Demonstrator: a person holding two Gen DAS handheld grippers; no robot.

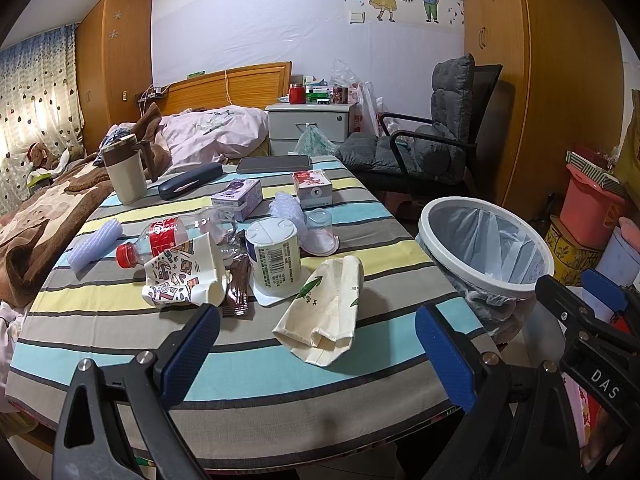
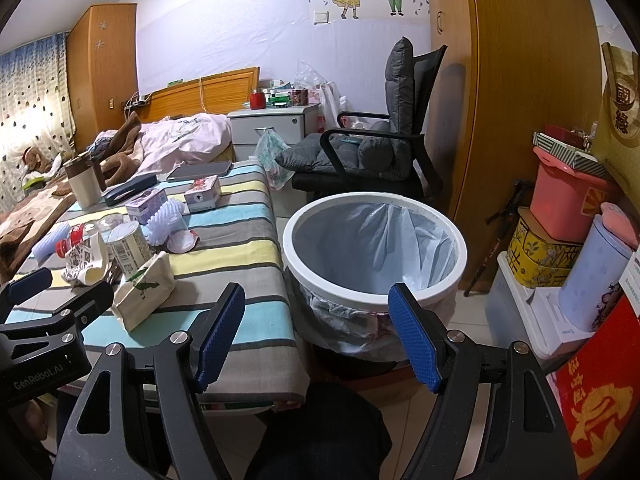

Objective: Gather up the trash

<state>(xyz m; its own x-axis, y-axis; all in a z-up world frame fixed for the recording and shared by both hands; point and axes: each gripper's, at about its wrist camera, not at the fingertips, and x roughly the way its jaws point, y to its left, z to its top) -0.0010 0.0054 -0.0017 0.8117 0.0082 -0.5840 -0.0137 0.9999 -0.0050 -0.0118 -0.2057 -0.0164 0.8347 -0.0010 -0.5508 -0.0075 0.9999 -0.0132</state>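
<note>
Striped cloth tabletop (image 1: 224,364) still full of trash, nothing collected as far as shown: flattened paper cup (image 1: 322,322) near the front edge, crumpled printed cup (image 1: 184,276), plastic bottle (image 1: 160,238), yogurt tub (image 1: 274,256) mid-table. White bin (image 2: 374,246) off the right edge, liner looks empty. Left gripper (image 1: 316,352) spread wide, holding nothing, low over the front edge facing the flattened cup. Right gripper (image 2: 316,334) also released, empty, hanging before the bin.

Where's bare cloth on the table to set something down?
Free: the near strip of the striped tablecloth in front of the flattened paper cup, and the right edge beside the trash bin. Crowded: the middle, around the yogurt tub and crushed bottle.
</note>
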